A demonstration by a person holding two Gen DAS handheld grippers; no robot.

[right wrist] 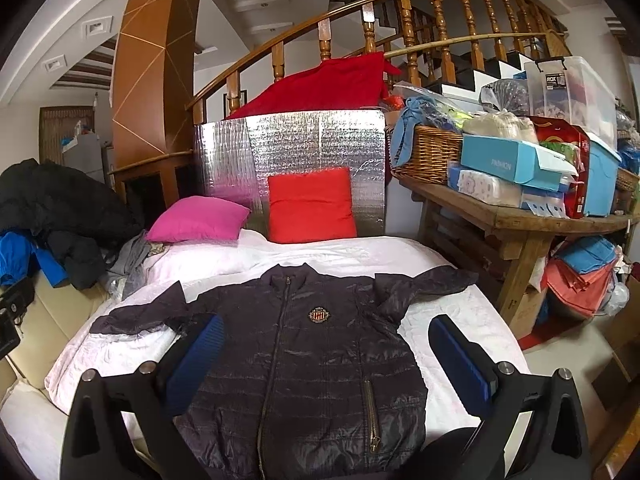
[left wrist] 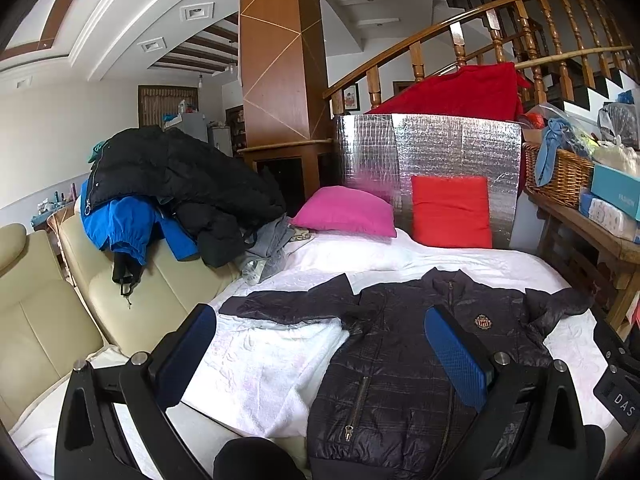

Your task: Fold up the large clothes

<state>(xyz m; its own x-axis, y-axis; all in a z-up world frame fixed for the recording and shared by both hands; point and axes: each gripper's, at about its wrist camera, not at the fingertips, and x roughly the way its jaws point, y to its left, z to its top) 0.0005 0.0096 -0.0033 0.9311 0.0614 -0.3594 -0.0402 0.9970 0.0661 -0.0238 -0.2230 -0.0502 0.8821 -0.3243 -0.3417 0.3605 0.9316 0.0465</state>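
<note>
A: Counts first. One dark quilted jacket [right wrist: 320, 344], laid flat and front-up on the white bed cover [right wrist: 460, 308], zip closed, both sleeves spread out sideways. Two pillows: one pink pillow [right wrist: 200, 218], one red pillow [right wrist: 310, 206] leaning on the silver foil board [right wrist: 296, 140].

B: Grippers?

A: Two. Left gripper [left wrist: 320, 354] and right gripper [right wrist: 326, 360], both with fingers spread wide, holding nothing, above the near end of the jacket.

B: Edges, free room?

A: The left sleeve tip lies near the cover's edge by the cream sofa [left wrist: 44, 320]. The right sleeve reaches toward the wooden table [right wrist: 520, 216] side. There is bare cover between collar and pillows and on both sides of the body. A pile of coats [left wrist: 172, 184] sits on the sofa back, well apart from the jacket.

B: Any text?

A: One crest badge [right wrist: 319, 314] on the chest, its lettering too small to read. Blue box [right wrist: 508, 164] on the table reads "FASHION". Clear bin [right wrist: 572, 92] label reads "ROX". In the left view, "DAS" shows on black gear at the right edge.
</note>
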